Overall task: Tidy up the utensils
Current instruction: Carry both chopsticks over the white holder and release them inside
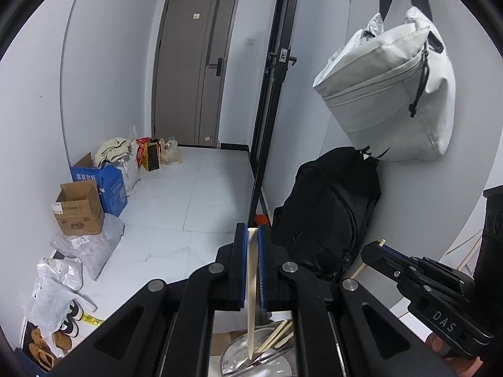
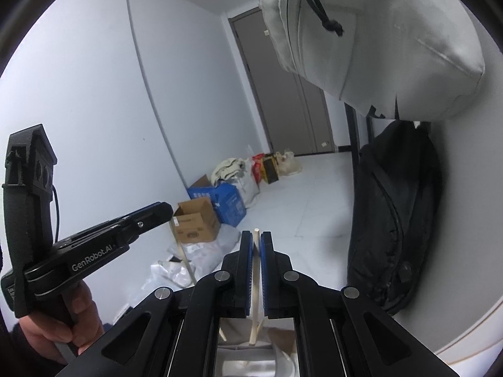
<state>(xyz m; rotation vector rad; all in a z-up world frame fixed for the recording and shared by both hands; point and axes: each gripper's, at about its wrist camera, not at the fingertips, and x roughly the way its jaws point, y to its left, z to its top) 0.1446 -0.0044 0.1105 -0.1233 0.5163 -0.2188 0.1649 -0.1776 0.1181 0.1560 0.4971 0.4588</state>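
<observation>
The left claw (image 1: 250, 245) is clamped on one chopstick (image 1: 251, 298), and the right claw (image 2: 257, 245) on another chopstick (image 2: 256, 282). Light, stiff and smooth, each looks likely to pivot; a mid-shaft hold seems steadier.

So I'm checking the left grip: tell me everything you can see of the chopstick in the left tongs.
The pale wooden chopstick is a slim, straight stick with a squared top. It stands nearly upright, clamped between the blue pads of the shut left tongs, top end level with the fingertips, lower end hanging over a round metal dish with more chopsticks.
</observation>
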